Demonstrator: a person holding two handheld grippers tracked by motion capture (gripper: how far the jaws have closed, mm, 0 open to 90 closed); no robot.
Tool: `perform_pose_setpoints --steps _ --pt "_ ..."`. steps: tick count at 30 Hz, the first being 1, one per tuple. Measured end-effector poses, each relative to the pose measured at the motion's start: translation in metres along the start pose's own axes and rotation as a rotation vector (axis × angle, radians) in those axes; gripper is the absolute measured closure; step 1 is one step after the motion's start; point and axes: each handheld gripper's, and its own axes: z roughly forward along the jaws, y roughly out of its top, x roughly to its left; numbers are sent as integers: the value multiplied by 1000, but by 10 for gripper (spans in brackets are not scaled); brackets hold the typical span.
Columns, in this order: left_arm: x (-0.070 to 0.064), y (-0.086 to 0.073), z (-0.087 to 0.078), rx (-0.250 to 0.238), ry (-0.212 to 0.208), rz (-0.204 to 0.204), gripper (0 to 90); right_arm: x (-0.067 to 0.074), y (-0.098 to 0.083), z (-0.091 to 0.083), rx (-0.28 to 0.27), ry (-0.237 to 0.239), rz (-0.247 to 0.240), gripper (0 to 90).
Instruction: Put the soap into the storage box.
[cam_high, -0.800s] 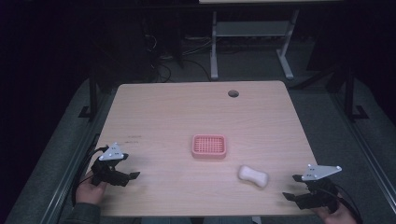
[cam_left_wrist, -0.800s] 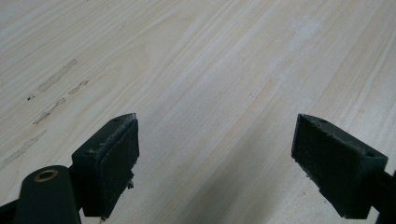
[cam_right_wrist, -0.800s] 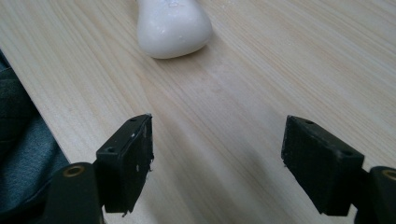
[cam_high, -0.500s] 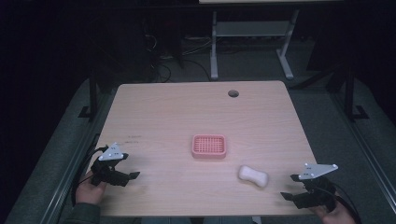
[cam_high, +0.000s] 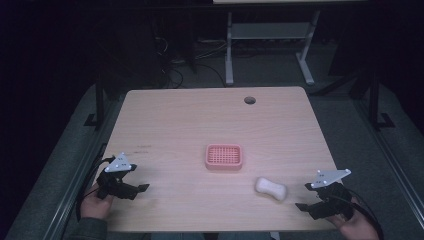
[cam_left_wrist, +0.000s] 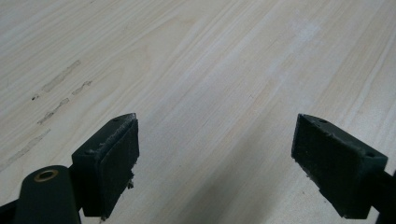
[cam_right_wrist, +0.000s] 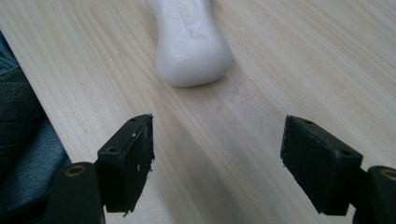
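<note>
I see the pink dish (cam_high: 224, 156) empty, soap (cam_high: 271, 189) beside it on the table (cam_high: 200, 120); my right hand-held gripper (cam_high: 301, 206) and left hand-held gripper (cam_high: 142, 188) gape, holding nothing.

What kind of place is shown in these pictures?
Probably a lab or recording workspace, not a home: a bare wooden table with a cable hole, loose cables on the floor, and handheld grippers, left and right, near a soap bar.

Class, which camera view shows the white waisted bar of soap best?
The right gripper view: the white waisted bar of soap lies close ahead, its embossed lettering visible, though its far end is cut off. The high view shows it whole but small, beside the pink soap dish.
</note>
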Motion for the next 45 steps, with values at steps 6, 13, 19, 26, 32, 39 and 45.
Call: perform_pose_setpoints --steps 6,13,19,26,32,39,45 --pt "0 1 1 2 -7 7 149 0 13 1 27 27 -28 226" --pt "1 0 -1 -5 -4 -1 149 2 31 6 69 36 -73 233" --pt "1 0 -1 -6 -3 0 149 6 43 14 106 34 -121 234" --pt "1 0 -1 -11 -4 -6 149 8 52 20 117 36 -154 234" --pt "1 0 -1 -6 -4 -3 149 11 62 24 124 47 -187 241" --pt "1 0 -1 -9 -5 -6 149 12 69 28 132 52 -204 242" --pt "1 0 -2 -11 -3 -5 149 13 77 35 148 60 -224 259"
